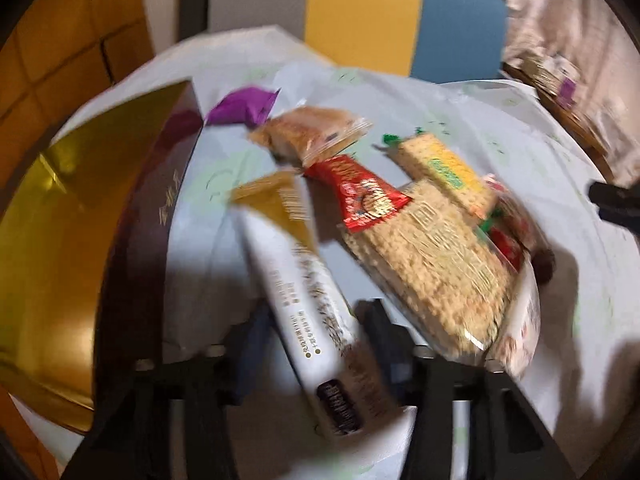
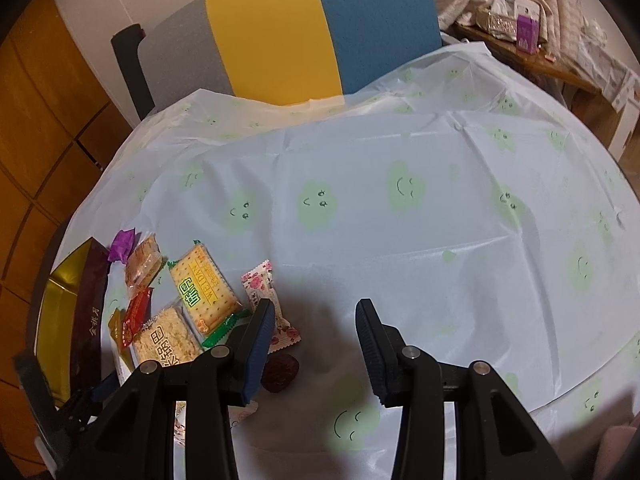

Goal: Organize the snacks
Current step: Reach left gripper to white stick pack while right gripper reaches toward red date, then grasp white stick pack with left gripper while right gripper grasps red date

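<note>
A pile of wrapped snacks lies on the white tablecloth (image 2: 400,240) with green faces. My left gripper (image 1: 316,320) is shut on a long white snack bar (image 1: 316,300) with a gold end; the view is blurred. Beside it lie a red packet (image 1: 360,196), a rice crisp pack (image 1: 432,264), a yellow cracker pack (image 1: 448,172), a brown biscuit pack (image 1: 308,136) and a purple candy (image 1: 244,108). A gold box (image 1: 60,240) with a dark maroon rim stands at the left. My right gripper (image 2: 316,320) is open and empty, just right of the cracker pack (image 2: 200,284), a floral candy (image 2: 264,300) and a dried date (image 2: 280,372).
A chair (image 2: 300,32) with grey, yellow and blue back panels stands behind the table. A wooden side table (image 2: 520,52) with a purple carton and clutter is at the far right. Wooden cabinets (image 2: 40,128) are to the left. The gold box shows at the table's left edge (image 2: 60,308).
</note>
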{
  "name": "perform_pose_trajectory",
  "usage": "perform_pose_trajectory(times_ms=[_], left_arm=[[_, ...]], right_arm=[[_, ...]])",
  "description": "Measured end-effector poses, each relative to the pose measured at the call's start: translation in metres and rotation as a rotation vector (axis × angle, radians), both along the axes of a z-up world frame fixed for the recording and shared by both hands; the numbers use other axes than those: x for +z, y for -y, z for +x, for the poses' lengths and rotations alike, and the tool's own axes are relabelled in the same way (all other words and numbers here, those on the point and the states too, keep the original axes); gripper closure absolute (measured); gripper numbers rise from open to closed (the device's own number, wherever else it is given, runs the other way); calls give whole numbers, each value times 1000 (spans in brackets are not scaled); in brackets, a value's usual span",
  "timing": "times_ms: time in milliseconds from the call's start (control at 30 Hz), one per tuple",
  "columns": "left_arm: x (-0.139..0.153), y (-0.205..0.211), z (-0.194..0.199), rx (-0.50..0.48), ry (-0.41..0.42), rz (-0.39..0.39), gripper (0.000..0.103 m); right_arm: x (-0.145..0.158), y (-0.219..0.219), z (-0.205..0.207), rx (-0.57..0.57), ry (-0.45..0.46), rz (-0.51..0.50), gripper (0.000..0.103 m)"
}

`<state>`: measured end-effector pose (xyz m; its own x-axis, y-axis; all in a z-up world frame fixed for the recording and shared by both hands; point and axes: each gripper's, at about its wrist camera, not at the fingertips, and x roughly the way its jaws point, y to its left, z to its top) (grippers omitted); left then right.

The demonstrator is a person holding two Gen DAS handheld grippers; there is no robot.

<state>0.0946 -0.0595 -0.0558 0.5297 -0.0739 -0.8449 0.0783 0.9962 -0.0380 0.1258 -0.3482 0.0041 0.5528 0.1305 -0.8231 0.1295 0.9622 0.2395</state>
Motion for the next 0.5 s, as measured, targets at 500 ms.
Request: perform_pose_trajectory(times_ms=[500], left_arm=[[-1, -6, -38, -194, 69, -58, 65]], right_arm=[[-48, -39, 11, 211, -244, 7, 72]])
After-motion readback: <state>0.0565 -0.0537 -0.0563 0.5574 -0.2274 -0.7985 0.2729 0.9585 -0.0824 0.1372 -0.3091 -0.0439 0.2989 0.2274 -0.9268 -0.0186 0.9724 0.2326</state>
